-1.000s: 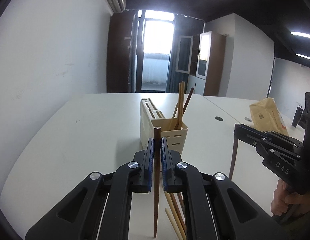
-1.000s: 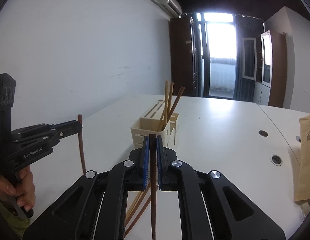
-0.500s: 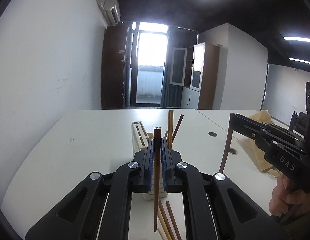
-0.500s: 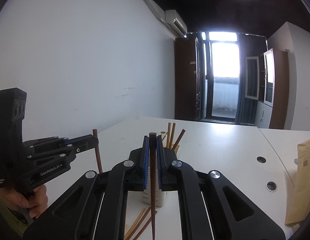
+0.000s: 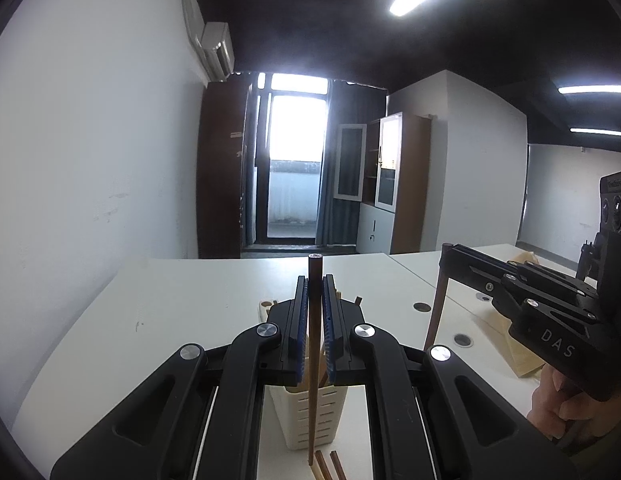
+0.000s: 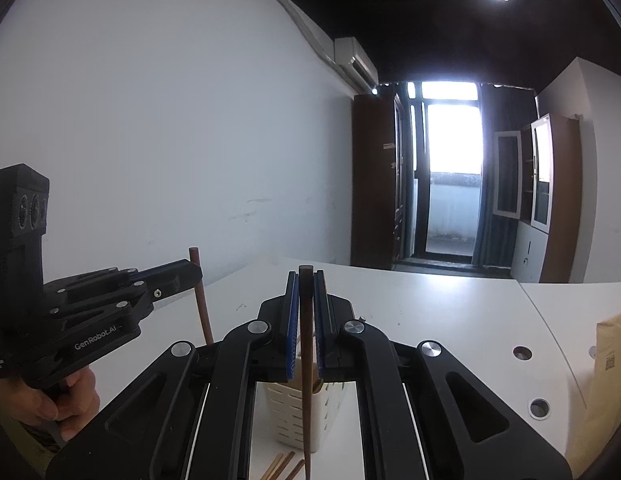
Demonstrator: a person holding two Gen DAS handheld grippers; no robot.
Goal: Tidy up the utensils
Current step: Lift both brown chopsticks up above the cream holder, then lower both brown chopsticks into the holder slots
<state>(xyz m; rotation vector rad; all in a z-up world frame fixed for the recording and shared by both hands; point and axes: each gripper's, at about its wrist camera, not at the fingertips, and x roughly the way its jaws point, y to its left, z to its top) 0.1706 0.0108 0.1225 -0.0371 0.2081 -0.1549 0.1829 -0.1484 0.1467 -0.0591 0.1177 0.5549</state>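
My left gripper [image 5: 314, 280] is shut on a dark brown chopstick [image 5: 313, 380] held upright. It hangs in front of the cream utensil holder [image 5: 306, 420]. My right gripper [image 6: 305, 276] is shut on another dark brown chopstick [image 6: 307, 392], also upright, above the same holder [image 6: 298, 416]. Each gripper shows in the other's view: the right one [image 5: 450, 250] with its chopstick [image 5: 435, 308], the left one [image 6: 196, 270] with its chopstick [image 6: 201, 304]. Loose chopsticks lie on the table below the holder [image 5: 328, 468] [image 6: 282, 466].
The white table [image 5: 170, 320] has round cable holes [image 6: 521, 353]. A brown paper envelope [image 6: 606, 376] lies at the right. A white wall runs along the left, with a door and cabinets at the far end.
Both grippers have risen and tilted up with their chopsticks; the holder has dropped lower in both views and now sits largely behind the fingers.
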